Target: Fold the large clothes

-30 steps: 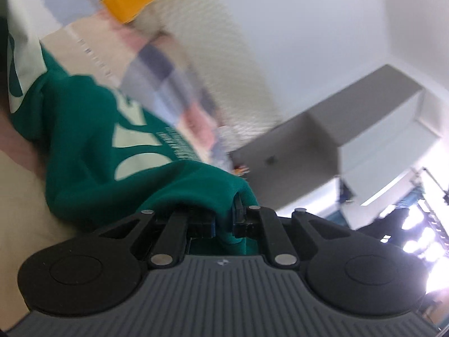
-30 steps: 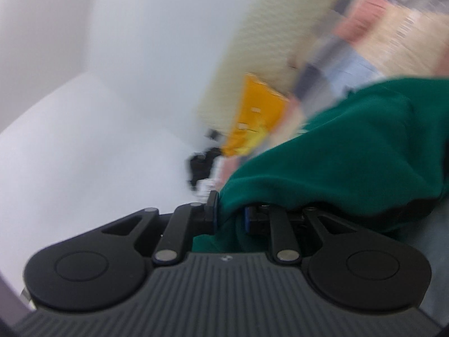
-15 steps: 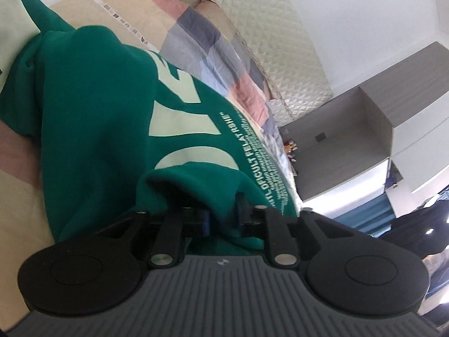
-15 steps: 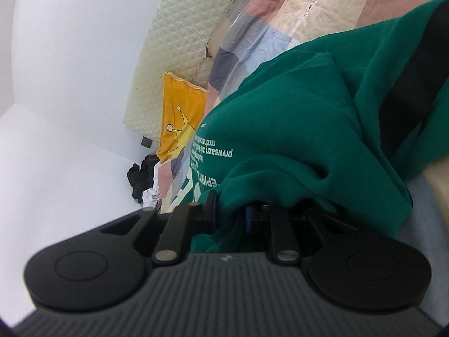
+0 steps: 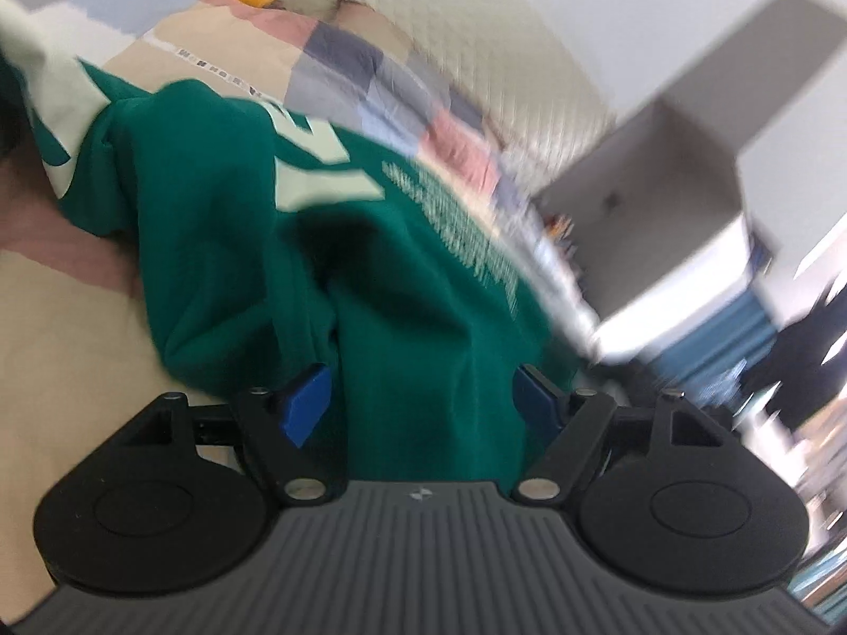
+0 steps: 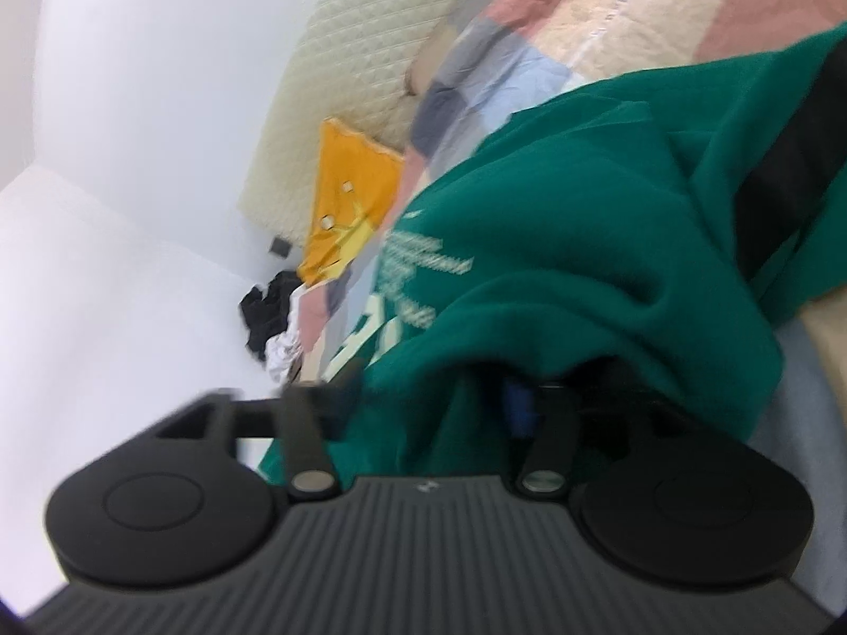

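Observation:
A large green sweatshirt [image 5: 222,222] with pale lettering lies bunched on a patchwork bedspread [image 5: 201,37]. My left gripper [image 5: 423,397] is open, its blue pads [image 5: 307,402] spread wide with green cloth lying loose between them. In the right wrist view the same green sweatshirt [image 6: 571,243] drapes over my right gripper [image 6: 439,397]. Its jaws stand apart with a fold of cloth between them, and the right finger is partly hidden under the fabric.
A yellow pillow [image 6: 349,201] lies at the head of the bed by a quilted cream headboard [image 6: 360,53]. Dark and white clothes [image 6: 270,317] are piled beside the bed. A grey cabinet [image 5: 688,174] stands past the bed's far side.
Both grippers have opened; half a second ago each was shut on a fold of the green sweatshirt. The cloth now lies loose between the fingers. Both views are blurred by motion.

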### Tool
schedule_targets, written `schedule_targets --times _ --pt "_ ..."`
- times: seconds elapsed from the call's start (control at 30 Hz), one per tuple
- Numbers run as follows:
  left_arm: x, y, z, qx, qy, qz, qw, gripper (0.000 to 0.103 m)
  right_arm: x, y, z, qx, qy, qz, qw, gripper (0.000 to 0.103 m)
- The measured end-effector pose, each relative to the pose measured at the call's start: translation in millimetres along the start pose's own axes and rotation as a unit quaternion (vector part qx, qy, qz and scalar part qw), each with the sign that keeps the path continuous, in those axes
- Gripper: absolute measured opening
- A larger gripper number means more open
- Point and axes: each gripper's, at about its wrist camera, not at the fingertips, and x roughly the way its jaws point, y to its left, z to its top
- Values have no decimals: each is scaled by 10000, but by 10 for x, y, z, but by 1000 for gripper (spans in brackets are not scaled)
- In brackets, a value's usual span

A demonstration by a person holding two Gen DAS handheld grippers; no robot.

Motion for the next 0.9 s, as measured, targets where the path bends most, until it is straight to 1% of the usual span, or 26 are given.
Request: schedule_targets --times 0.03,0.07,0.13,0.2,0.3,0.37,0.43,0.5,0.57,0.6,0.63,0.67,0.7,0.73,0.77,0.8,0.83,0.9 --pt "39 -49 -48 114 70 77 9999 80 -23 41 -27 -61 32 51 10000 87" --pt "88 -97 -107 224 161 128 9995 80 -47 73 -54 -110 62 71 9999 88" --pt "195 -149 -228 343 338 239 9986 80 -103 144 -118 -268 161 -71 9995 88" --pt "287 -172 -334 484 486 366 9970 80 -197 209 -183 -465 144 -289 9984 89" --pt "411 -211 -441 730 591 576 9939 80 -317 268 -249 -656 133 -675 9955 89" --pt "485 -196 -479 728 627 606 9935 80 -349 262 -291 -666 181 -876 9938 89" --pt "554 -168 -472 678 653 576 9939 79 -318 214 -335 -593 331 -1037 9923 88" --pt "629 -137 -456 604 649 634 9940 79 -258 177 -367 -606 462 -1230 9895 88" --pt "697 -89 -456 459 646 734 9942 76 -217 143 -395 -663 474 -1264 9886 87" --pt "699 -73 -464 407 668 712 9944 67 -197 134 -404 -671 490 -1231 9889 78" --pt "715 -47 -465 323 670 689 9949 53 -172 133 -405 -685 529 -1209 9889 72" --pt "701 -31 -485 256 650 643 9955 46 -152 137 -414 -720 577 -1209 9884 61" --pt "687 -22 -485 221 642 581 9960 34 -138 148 -426 -774 620 -1231 9874 49" --pt "669 -23 -480 212 616 526 9965 24 -131 166 -438 -831 644 -1244 9867 42" --pt "635 -43 -473 274 567 517 9967 21 -138 185 -449 -897 663 -1228 9861 28" --pt "592 -76 -461 386 533 501 9966 16 -153 213 -452 -969 663 -1143 9865 21" --pt "533 -99 -434 450 509 431 9968 13 -184 255 -448 -1032 620 -986 9878 18" --pt "380 -96 -355 306 426 149 9985 11 -260 386 -419 -1237 444 -566 9897 16"
